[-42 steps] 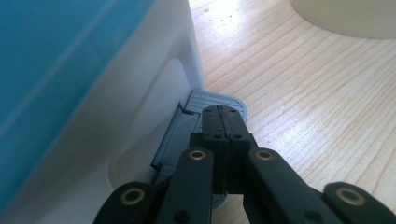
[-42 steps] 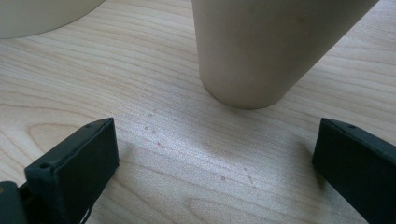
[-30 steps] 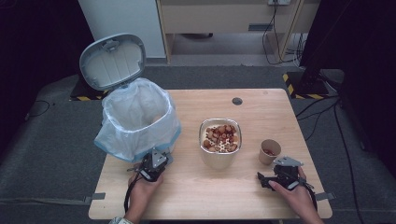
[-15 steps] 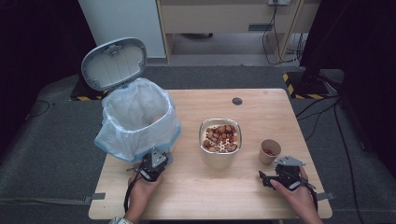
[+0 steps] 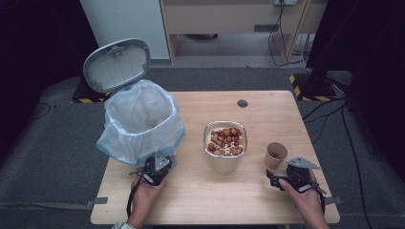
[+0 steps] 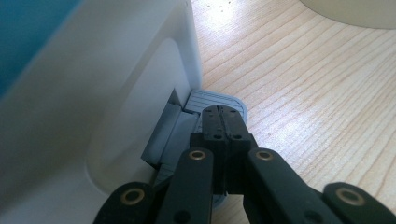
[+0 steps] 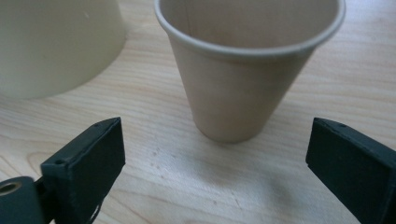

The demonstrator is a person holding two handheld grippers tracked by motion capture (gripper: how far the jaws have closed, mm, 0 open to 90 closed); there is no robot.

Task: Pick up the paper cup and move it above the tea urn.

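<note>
A pale wooden table (image 5: pixel 267 114) stands on grey carpet, with a lined bin (image 5: pixel 141 119) at centre left and a bowl (image 5: pixel 225 143) mid-frame. The left gripper (image 6: pixel 221 114), jaws pressed together, rests on the bin's pedal (image 6: pixel 215 99); the right gripper (image 7: pixel 215 154) gapes wide before the paper cup (image 7: pixel 243 70), not touching it.

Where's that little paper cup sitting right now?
In the high view the paper cup stands near the table's right edge, beside the bowl, just ahead of the right gripper.

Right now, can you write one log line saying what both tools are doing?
left tool: shut, on bin pedal | right tool: open, jaws just moved, facing paper cup, not touching | bin lid: up
</note>
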